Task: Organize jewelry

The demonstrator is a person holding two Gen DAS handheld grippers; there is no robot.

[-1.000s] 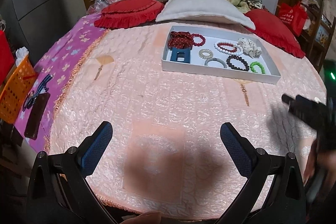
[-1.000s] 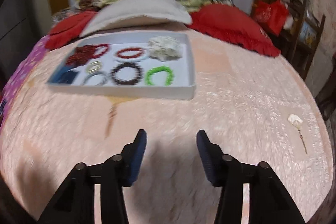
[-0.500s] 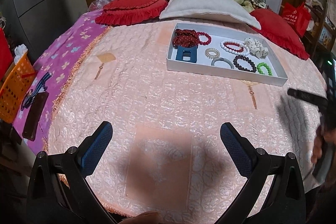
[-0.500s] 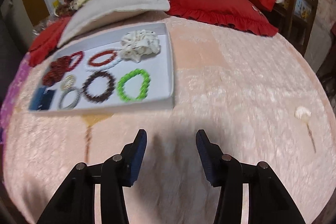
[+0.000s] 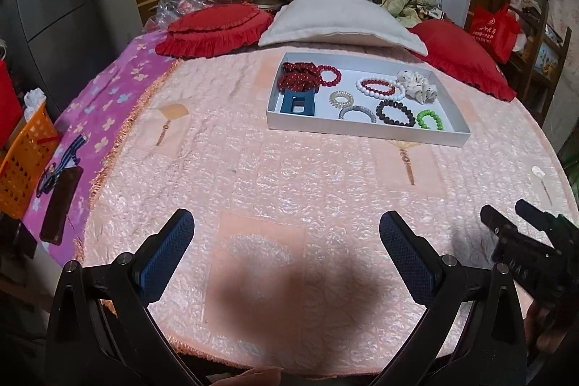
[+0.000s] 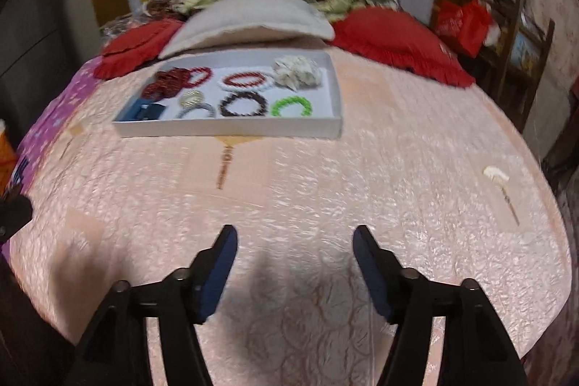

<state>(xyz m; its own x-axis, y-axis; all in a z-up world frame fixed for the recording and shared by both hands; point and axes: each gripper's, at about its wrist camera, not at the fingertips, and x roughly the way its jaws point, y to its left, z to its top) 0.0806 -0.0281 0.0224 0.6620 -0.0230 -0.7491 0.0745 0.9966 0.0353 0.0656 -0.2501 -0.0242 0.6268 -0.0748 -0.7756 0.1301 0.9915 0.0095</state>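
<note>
A white tray (image 5: 362,129) (image 6: 231,130) lies on the pink bedspread at the far side. It holds several bead bracelets: a green one (image 5: 430,119) (image 6: 291,106), a dark one (image 5: 395,113) (image 6: 243,104), a red and white one (image 5: 380,86), plus a white scrunchie (image 5: 416,85) and a blue stand (image 5: 298,102). My left gripper (image 5: 286,230) hovers open over the near bedspread with nothing between its fingers. My right gripper (image 6: 295,241) hangs nearer the tray, its jaws opening and nothing between them. It also shows at the right edge of the left wrist view.
A small white hairpin (image 6: 497,177) (image 5: 538,172) lies alone on the bedspread at the right. Red cushions (image 5: 217,29) and a white pillow (image 5: 340,22) line the far edge. An orange basket (image 5: 21,165) and a dark flat case (image 5: 61,201) sit off the left side.
My right gripper has swung sideways and back, and its fingers now stand wider apart. The left gripper stays open in about the same place.
</note>
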